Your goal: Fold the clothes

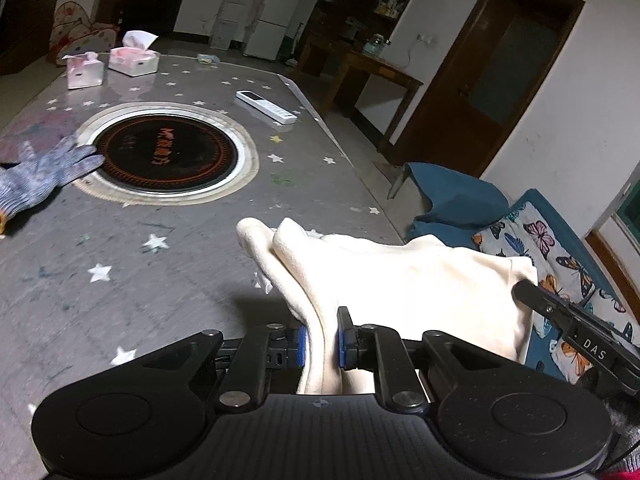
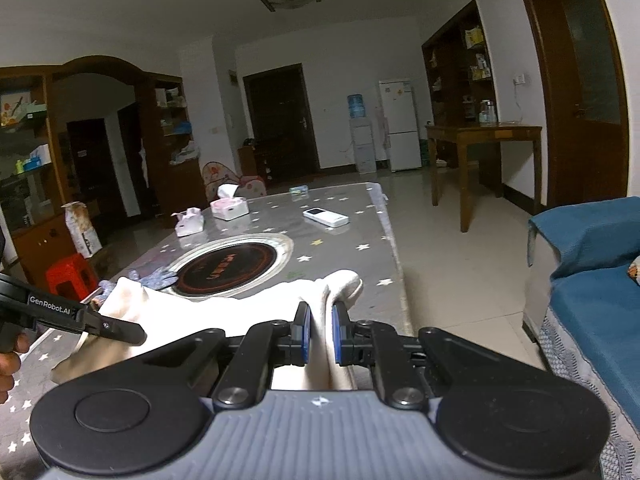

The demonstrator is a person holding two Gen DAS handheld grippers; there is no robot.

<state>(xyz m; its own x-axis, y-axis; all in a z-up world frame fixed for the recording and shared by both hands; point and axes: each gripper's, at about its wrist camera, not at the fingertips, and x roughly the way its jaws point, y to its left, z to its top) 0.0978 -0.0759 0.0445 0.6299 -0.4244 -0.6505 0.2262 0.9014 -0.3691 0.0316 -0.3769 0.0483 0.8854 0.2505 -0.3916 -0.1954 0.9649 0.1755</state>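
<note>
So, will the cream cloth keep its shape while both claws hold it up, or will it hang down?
The cream cloth probably sags: it already drapes in soft folds between the left claw and the right claw. It looks fleecy, so likely light and not slippery. A free corner may trail onto the table.

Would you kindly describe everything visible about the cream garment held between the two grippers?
The cream garment looks like soft, fleecy fabric, plain and unpatterned. It is bunched and draped, not flat, lifted over the near end of the star-patterned table. The left hand-held gripper is shut on one fold, and the right hand-held gripper is shut on another, with rounded folds poking out beyond the pads. Its type cannot be told.
</note>
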